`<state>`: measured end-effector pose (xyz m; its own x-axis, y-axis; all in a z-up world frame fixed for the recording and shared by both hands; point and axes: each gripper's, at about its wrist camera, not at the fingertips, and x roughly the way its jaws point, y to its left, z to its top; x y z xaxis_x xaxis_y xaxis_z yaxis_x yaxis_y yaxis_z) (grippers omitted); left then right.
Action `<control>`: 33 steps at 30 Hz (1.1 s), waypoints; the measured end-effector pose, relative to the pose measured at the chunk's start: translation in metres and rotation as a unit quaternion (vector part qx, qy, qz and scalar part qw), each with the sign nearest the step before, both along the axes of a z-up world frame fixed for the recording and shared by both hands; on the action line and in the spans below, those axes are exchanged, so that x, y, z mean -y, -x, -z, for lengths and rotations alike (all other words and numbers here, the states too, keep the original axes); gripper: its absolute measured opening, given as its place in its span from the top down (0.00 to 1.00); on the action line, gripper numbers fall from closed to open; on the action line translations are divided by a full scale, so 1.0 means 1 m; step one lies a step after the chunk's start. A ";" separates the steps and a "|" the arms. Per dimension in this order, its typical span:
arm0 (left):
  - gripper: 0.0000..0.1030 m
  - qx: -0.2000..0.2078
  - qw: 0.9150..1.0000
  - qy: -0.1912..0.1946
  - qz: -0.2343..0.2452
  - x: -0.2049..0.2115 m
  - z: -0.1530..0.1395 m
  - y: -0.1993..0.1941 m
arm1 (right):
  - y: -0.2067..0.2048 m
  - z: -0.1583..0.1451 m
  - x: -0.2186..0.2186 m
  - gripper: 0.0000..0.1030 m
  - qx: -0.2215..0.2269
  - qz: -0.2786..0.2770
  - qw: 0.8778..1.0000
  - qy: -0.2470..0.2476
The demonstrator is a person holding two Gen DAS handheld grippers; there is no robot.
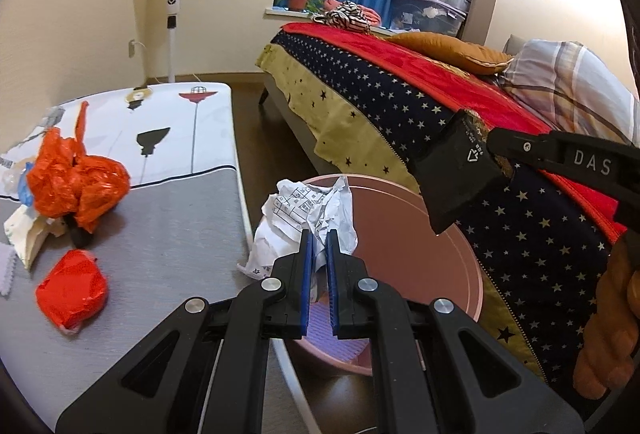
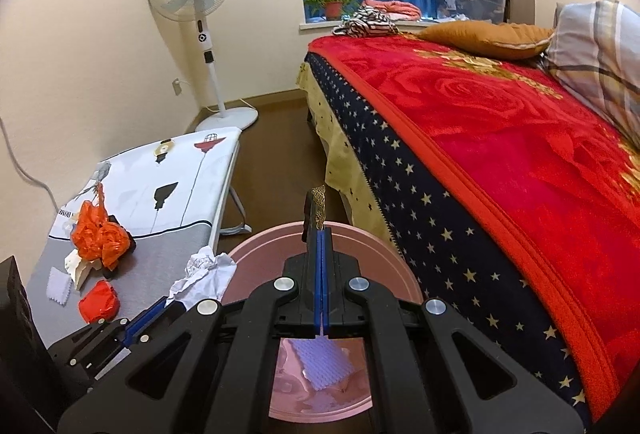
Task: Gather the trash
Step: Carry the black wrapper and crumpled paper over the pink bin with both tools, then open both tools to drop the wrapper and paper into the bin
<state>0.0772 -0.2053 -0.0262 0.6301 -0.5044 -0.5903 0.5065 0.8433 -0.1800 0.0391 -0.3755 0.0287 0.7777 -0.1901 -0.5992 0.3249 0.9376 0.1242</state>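
The left gripper is clenched on a crumpled sheet of white paper, the blue pads biting into its lower part while most of the wad bulges up and to the left. In the left wrist view the paper sits at lower centre, over the near-left rim of the pink bin. In the right wrist view the same paper appears at lower left, at the bin's left edge, with the left gripper reaching in from the bottom left corner.

The right gripper is closed on a flat black wrapper. Seen edge-on from its own camera, the wrapper stands upright above the fingertips, long axis running up the frame, a gold-patterned strip at its top. From the left wrist view the black wrapper shows its broad face at centre right, tilted so its long axis runs from upper right down to lower left, its lower corner hanging above the bin's far-right rim; the right gripper enters from the right edge.

A purple textured piece lies inside the bin.

On the ironing board, at left, lie an orange plastic bag and a red wrapped lump, well apart from the bin. A bed fills the right side.
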 end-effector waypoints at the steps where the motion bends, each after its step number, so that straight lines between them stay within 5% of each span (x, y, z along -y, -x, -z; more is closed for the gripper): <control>1: 0.93 -0.002 1.000 0.000 0.003 0.002 0.001 0.000 | 0.000 0.000 0.001 1.00 0.000 0.002 1.000 -0.002; 8: 0.93 -0.021 1.000 0.000 0.018 0.012 0.007 -0.004 | 0.002 0.001 0.006 0.98 -0.003 0.013 1.000 -0.003; 12: 0.65 -0.033 0.999 -0.001 0.011 0.011 0.011 -0.008 | 0.002 0.003 0.010 0.92 -0.009 0.023 1.000 -0.010; 15: 0.65 -0.030 1.000 -0.001 0.000 0.006 0.010 -0.008 | 0.004 0.002 0.009 0.73 -0.006 0.028 1.000 -0.007; 33: 0.65 0.002 0.995 0.008 -0.095 -0.068 -0.011 -0.004 | 0.006 -0.003 -0.031 0.70 0.035 -0.038 0.998 -0.029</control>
